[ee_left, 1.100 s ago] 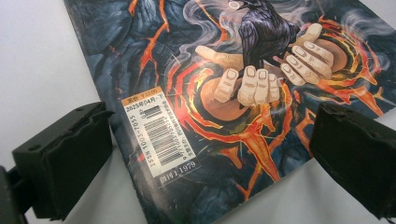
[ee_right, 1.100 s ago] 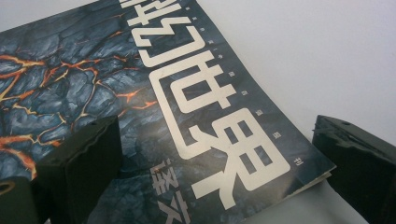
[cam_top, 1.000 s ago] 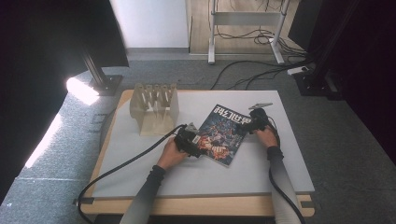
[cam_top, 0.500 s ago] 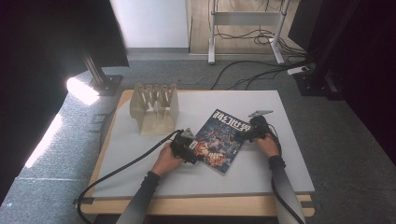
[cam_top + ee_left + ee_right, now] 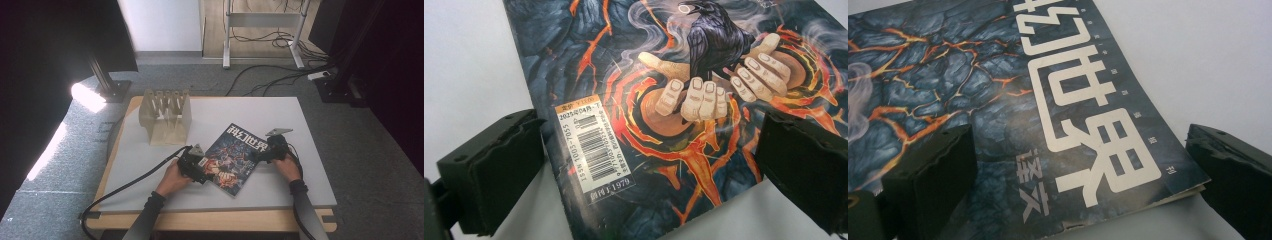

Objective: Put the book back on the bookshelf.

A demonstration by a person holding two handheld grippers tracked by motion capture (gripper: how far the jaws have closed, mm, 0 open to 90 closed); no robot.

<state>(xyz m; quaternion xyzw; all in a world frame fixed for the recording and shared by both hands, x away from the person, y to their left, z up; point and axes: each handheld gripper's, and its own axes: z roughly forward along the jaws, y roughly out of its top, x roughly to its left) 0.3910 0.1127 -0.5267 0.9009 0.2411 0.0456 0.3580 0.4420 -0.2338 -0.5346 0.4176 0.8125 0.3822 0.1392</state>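
Observation:
A magazine [image 5: 232, 157] with a dark cover of orange cracks, a raven and large white characters lies at an angle on the grey table [image 5: 295, 115]. My left gripper [image 5: 200, 168] is at its near left corner. In the left gripper view the jaws stand open [image 5: 649, 167] on either side of the barcode corner of the magazine [image 5: 649, 90]. My right gripper [image 5: 260, 155] is at the magazine's right corner. In the right gripper view it is open [image 5: 1080, 175] too, with the title corner of the magazine [image 5: 1013, 95] between the jaws.
A light wooden slotted rack [image 5: 166, 116] stands at the table's back left. A black cable [image 5: 135, 180] trails from the left gripper over the near left edge. More cables and a white stand [image 5: 260, 20] are on the floor behind the table.
Both grippers and the magazine have shifted toward the near edge of the table. The jaws stay open at its two corners.

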